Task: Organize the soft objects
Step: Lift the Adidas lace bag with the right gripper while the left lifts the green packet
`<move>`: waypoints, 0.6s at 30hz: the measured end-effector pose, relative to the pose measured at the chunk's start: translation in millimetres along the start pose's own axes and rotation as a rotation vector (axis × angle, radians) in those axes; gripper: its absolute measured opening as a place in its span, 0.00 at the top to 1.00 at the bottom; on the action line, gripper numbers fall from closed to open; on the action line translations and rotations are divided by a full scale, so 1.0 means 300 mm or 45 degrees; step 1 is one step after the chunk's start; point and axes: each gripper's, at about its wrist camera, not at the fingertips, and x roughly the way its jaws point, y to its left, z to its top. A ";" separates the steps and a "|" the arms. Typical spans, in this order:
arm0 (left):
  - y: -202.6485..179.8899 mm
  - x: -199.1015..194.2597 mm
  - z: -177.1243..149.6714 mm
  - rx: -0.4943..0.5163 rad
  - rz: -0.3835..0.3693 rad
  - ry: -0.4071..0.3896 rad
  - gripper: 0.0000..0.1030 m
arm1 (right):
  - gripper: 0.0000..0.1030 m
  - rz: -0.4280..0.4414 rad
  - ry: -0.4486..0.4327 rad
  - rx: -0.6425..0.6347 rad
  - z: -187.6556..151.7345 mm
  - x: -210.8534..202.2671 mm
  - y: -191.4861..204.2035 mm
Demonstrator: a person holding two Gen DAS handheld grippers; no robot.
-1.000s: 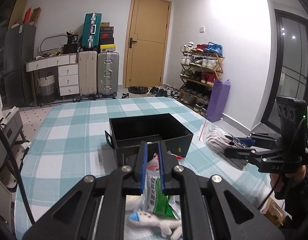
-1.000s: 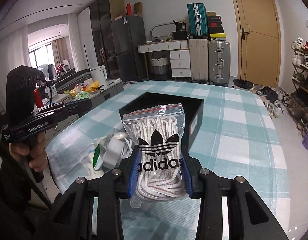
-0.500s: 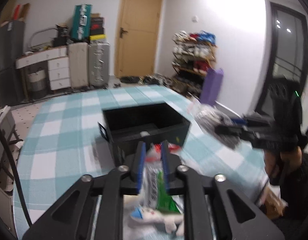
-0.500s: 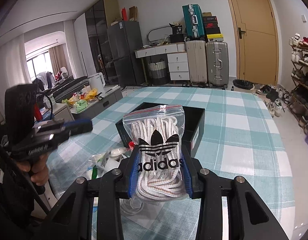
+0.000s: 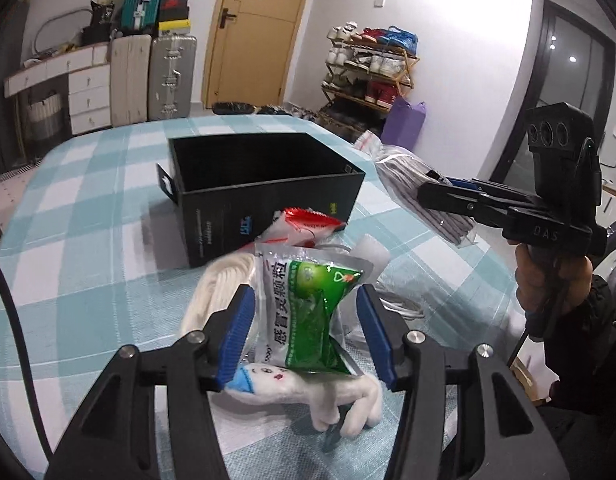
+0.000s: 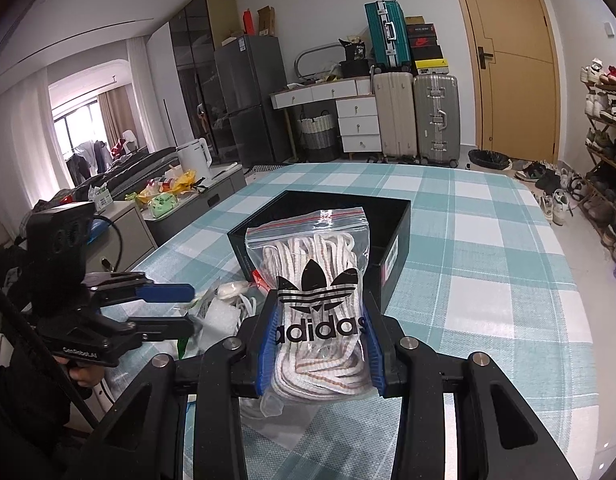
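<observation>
Item: clear zip bag of white laces (image 6: 313,300), clamped upright in the right gripper (image 6: 321,336), directly before the open black cardboard box (image 6: 399,220) (right nearer); left gripper (image 5: 304,330) spread apart around a green-and-silver foil sachet (image 5: 308,312), untouched, atop the pile.

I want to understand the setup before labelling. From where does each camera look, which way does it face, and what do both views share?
Left wrist: sits on the left gripper, faces the green and silver foil sachet between its open blue fingers; the right gripper and hand show.
Right wrist: sits on the right gripper, faces the clear zip bag of white laces it clamps; the left gripper shows.
Shared: the open black rectangular box on the teal checked tablecloth.
</observation>
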 end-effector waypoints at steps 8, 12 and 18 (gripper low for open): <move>0.014 0.053 0.001 -0.051 -0.039 0.044 0.44 | 0.64 0.027 0.017 -0.024 0.001 0.031 -0.003; 0.024 0.066 0.002 -0.081 -0.074 0.062 0.42 | 0.64 0.038 0.020 -0.031 -0.001 0.040 0.002; 0.015 0.057 -0.001 -0.068 -0.101 0.057 0.72 | 0.64 0.045 0.023 -0.030 -0.004 0.047 0.003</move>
